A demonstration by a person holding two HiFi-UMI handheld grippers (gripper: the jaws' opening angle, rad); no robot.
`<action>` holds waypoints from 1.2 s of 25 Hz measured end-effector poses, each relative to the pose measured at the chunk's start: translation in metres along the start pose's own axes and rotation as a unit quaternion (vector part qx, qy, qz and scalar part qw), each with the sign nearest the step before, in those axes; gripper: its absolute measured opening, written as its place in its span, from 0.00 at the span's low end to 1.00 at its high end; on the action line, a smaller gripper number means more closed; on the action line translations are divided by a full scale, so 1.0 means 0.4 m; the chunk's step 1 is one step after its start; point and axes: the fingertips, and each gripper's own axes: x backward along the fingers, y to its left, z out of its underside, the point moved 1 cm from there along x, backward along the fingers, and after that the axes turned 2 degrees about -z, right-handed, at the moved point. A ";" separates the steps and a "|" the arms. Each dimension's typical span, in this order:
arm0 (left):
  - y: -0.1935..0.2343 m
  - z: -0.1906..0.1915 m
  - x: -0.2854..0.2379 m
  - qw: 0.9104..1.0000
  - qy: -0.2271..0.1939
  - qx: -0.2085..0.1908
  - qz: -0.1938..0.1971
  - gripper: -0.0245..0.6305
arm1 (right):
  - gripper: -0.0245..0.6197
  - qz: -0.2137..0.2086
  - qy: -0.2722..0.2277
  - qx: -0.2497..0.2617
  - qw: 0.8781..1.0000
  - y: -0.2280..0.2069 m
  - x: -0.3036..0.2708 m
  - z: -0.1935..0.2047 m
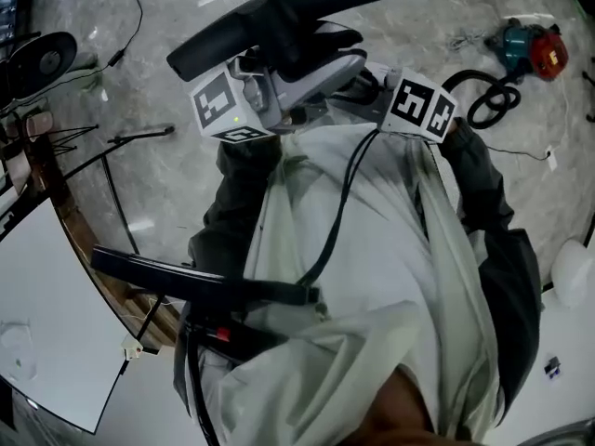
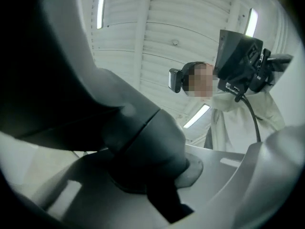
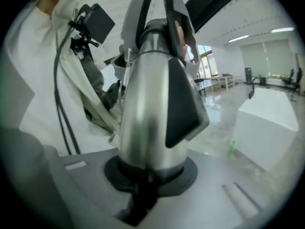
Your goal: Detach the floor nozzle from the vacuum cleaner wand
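Closest to me hung my pale coat (image 1: 390, 277), crossed by one long black bar (image 1: 186, 277) and one black cable (image 1: 339, 212) that ran up toward my right gripper (image 1: 367, 86). I could not tell whether that bar was the wand.

Just past it I held one floor nozzle (image 1: 279, 12) up in front of my chest, its black head farthest from me, with both tongs on its neck. My left gripper (image 1: 270, 96) was clenched on the dark grey joint (image 2: 143, 147), which filled the space between its jaws. My right gripper was clamped on the silver neck (image 3: 147, 113), which rose straight up from its jaws and carried one black wedge-shaped piece (image 3: 183, 104) on its side. The left cube (image 1: 223, 108) and the right cube (image 1: 423, 108), two in all, sat on either side of the neck.

Beyond lay the marbled floor (image 1: 139, 82), with one teal-and-red power tool (image 1: 532, 49) and one looped black cord (image 1: 493, 96) beside it, off to my right. One white table (image 1: 46, 286) stood at my left. Overhead, the left gripper view caught three strip lights (image 2: 101, 6).
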 end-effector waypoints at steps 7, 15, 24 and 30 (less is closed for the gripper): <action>0.118 0.032 0.025 0.988 0.012 0.056 -0.146 0.15 | 0.10 0.131 0.024 -0.068 0.989 -0.064 -0.015 0.026; 0.111 0.011 0.049 0.986 0.008 0.032 -0.166 0.15 | 0.10 0.279 0.058 -0.021 0.958 -0.115 -0.009 0.021; -0.034 0.003 0.030 0.998 -0.012 0.017 0.061 0.15 | 0.10 0.035 0.006 -0.015 0.999 0.018 -0.029 0.007; 0.075 0.023 0.035 0.989 0.008 0.035 -0.142 0.15 | 0.10 0.275 0.035 -0.044 0.960 -0.079 -0.007 0.028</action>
